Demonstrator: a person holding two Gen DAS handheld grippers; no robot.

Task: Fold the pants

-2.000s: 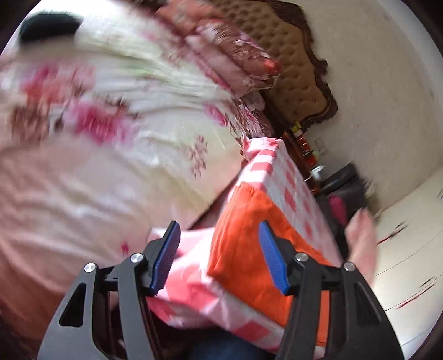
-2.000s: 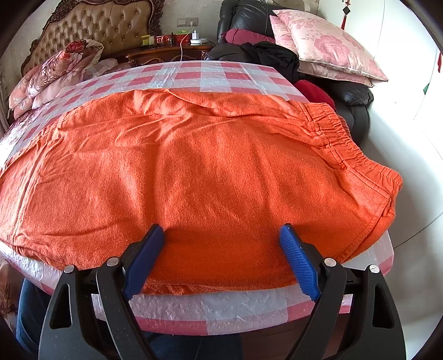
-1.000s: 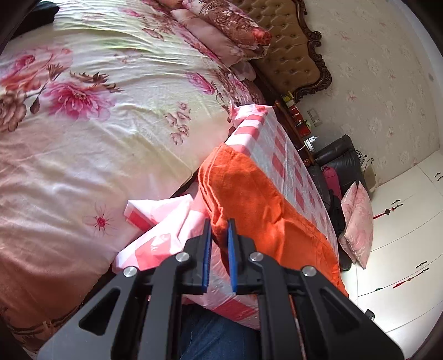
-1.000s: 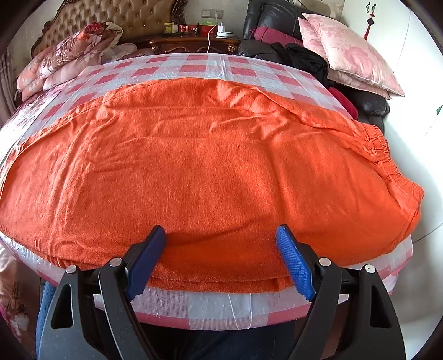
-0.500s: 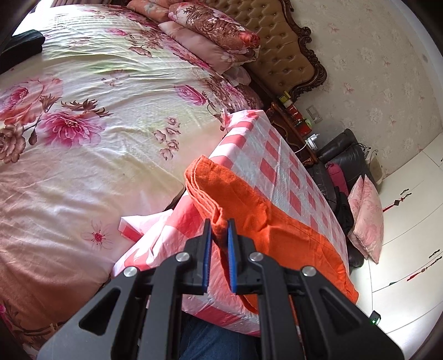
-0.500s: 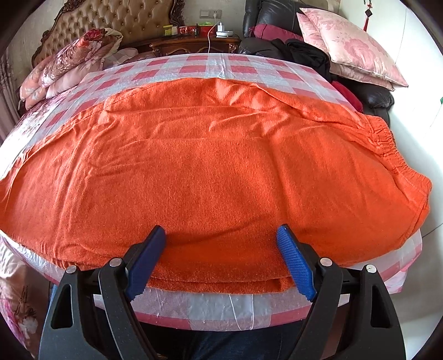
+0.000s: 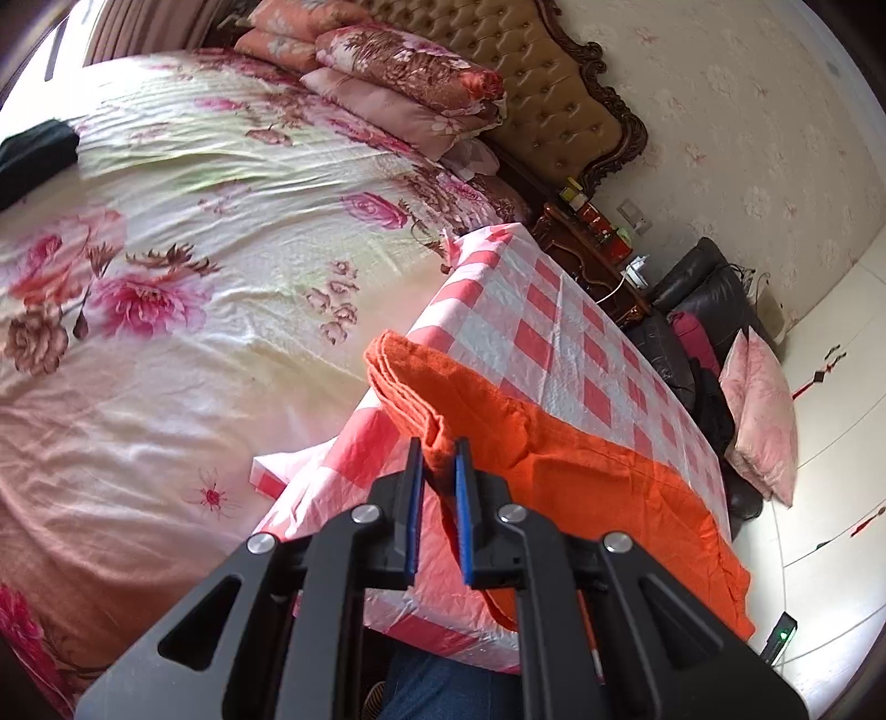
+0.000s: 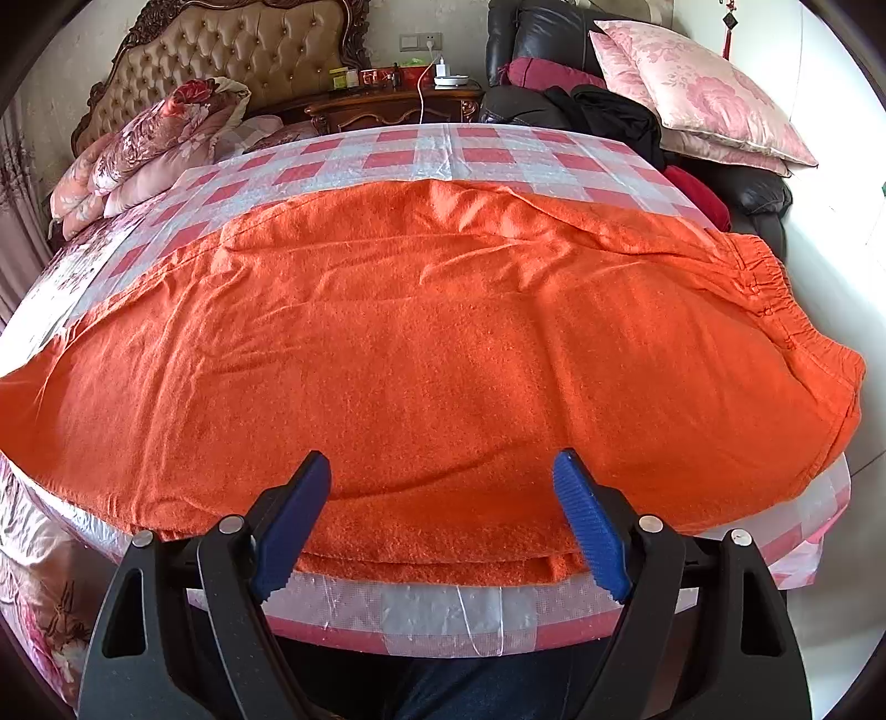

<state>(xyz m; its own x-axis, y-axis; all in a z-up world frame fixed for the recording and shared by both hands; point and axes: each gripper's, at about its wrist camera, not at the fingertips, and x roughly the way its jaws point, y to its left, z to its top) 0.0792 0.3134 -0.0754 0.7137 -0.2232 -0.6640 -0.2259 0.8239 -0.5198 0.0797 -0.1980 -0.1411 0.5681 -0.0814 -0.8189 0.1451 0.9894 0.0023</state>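
Observation:
Orange pants (image 8: 432,343) lie folded lengthwise on a table with a red-and-white checked cloth (image 8: 443,149), the elastic waistband (image 8: 775,293) at the right. My left gripper (image 7: 440,448) is shut on the leg-end hem of the pants (image 7: 410,382) at the table's left end and lifts it a little. My right gripper (image 8: 443,476) is open over the near edge of the pants, its blue fingertips (image 8: 576,487) spread wide, holding nothing.
A bed with a floral sheet (image 7: 166,266) stands to the left of the table. A nightstand (image 8: 398,105), a black sofa (image 8: 542,39) with pink pillows (image 8: 692,94) and dark clothes stand behind it. The checked cloth (image 7: 354,465) hangs over the table's edge.
My left gripper closed on the hem and has drawn it up and onto the table. The right gripper stays open, nearly still above the near edge.

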